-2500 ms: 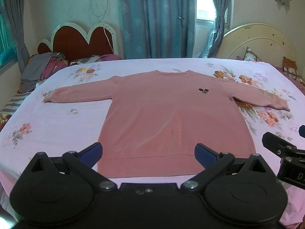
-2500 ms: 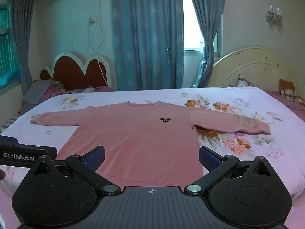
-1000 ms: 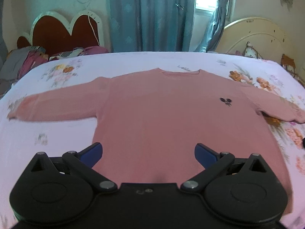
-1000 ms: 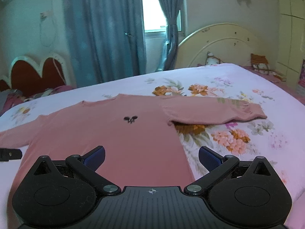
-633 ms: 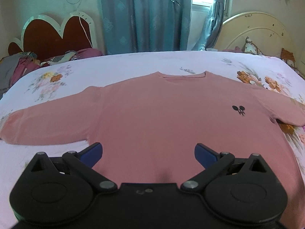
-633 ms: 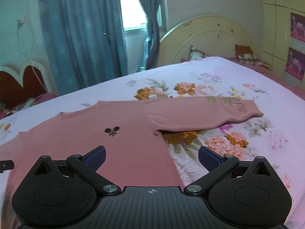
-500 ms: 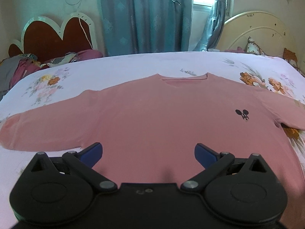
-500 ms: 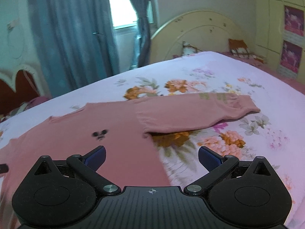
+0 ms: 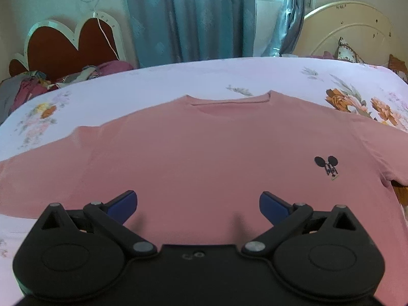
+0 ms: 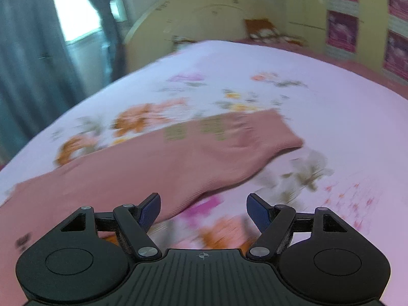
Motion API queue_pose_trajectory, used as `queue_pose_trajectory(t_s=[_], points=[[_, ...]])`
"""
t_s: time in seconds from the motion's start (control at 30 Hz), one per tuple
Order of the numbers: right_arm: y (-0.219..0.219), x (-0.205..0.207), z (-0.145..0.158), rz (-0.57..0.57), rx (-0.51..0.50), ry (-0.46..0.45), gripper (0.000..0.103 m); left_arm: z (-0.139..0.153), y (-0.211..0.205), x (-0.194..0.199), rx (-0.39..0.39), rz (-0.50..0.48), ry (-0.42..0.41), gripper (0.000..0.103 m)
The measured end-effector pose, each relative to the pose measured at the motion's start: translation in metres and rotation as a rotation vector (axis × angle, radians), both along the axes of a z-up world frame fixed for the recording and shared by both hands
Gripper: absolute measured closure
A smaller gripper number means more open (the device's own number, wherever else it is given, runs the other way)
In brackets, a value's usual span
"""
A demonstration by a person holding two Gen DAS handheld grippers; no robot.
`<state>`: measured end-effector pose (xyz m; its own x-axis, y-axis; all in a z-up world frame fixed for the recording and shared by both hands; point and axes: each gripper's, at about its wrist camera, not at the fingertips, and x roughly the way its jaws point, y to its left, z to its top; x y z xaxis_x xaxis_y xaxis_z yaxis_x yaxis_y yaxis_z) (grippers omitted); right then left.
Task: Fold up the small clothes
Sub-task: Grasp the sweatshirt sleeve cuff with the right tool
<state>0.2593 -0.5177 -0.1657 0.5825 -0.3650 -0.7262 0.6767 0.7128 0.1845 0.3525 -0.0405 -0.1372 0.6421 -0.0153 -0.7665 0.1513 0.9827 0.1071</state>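
Observation:
A pink long-sleeved sweatshirt lies flat, front up, on the floral bed sheet, with a small black logo on its chest. My left gripper is open and empty, low over the middle of the sweatshirt body. In the right wrist view, which is blurred, the sweatshirt's right sleeve stretches across the sheet to its cuff. My right gripper is open and empty, just above the sleeve's near edge.
A red heart-shaped headboard and a pile of clothes lie at the far left. Blue curtains hang behind the bed. A cream headboard stands at the far right. The bed sheet also shows in the right wrist view.
My left gripper has moved forward and lower over the sweatshirt body. My right gripper has swung right and down toward the right sleeve, and its jaws stand a little narrower than before.

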Motion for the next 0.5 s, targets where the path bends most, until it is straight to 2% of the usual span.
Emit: queue_pose_trajectory(t_s=[0.07, 0.23, 0.3, 0.33, 0.4, 0.43, 0.5], points=[[-0.022, 0.004, -0.011, -0.026, 0.014, 0.022, 0.041, -0.005, -0.009, 0.005, 0.005, -0.004, 0.009, 0.001], [-0.058, 0.012, -0.029, -0.076, 0.044, 0.030, 0.044, -0.015, -0.023, 0.020, 0.027, -0.007, 0.027, 0.002], [-0.066, 0.018, -0.031, -0.085, 0.025, 0.022, 0.060, -0.019, -0.025, 0.024, 0.040, 0.000, 0.031, 0.002], [-0.069, 0.020, -0.032, -0.093, 0.023, 0.019, 0.072, -0.019, -0.026, 0.027, 0.042, 0.003, 0.033, 0.002], [-0.077, 0.023, -0.033, -0.100, 0.038, -0.004, 0.086, -0.020, -0.025, 0.030, 0.019, -0.003, 0.036, 0.003], [-0.079, 0.025, -0.033, -0.096, 0.045, -0.014, 0.097, -0.020, -0.024, 0.031, -0.003, -0.007, 0.038, 0.003], [-0.077, 0.030, -0.030, -0.083, 0.038, -0.035, 0.099, -0.019, -0.022, 0.033, -0.037, -0.013, 0.044, 0.003]])
